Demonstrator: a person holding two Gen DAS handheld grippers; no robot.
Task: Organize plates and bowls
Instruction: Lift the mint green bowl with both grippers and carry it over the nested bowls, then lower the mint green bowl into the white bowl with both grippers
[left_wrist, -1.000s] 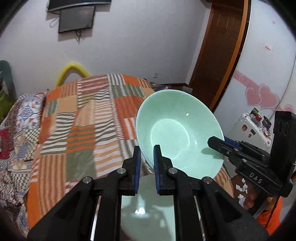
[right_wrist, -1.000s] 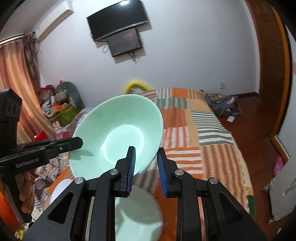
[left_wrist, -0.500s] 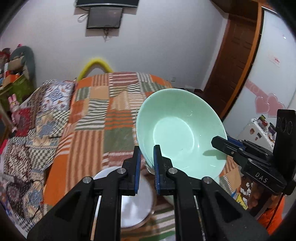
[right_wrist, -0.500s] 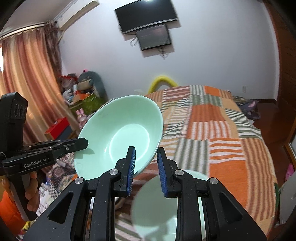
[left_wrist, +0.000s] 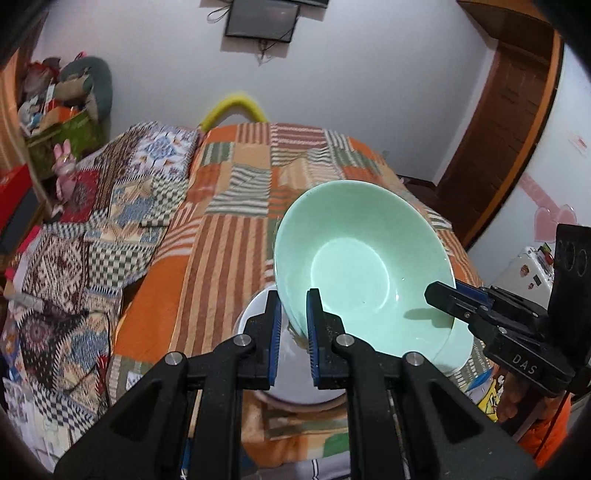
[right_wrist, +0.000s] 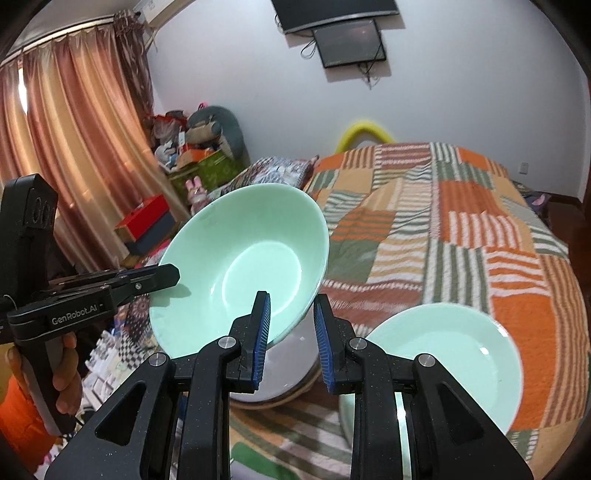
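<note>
Left hand-held gripper (left_wrist: 293, 325) and right hand-held gripper (right_wrist: 291, 328) clenched on opposite rims of mint-green bowl (left_wrist: 364, 273), tilted above white bowl (right_wrist: 284, 380), likely for stacking.

Green bowl (left_wrist: 364, 273): pale mint, glossy, empty; I hold it tilted in the air by opposite rim edges.
White bowl (left_wrist: 291, 384): empty, upright on my striped bedspread, directly beneath the green bowl.
Green plate (right_wrist: 448, 354): mint, shallow, empty, lying flat on the bedspread just beside the white bowl.
</note>
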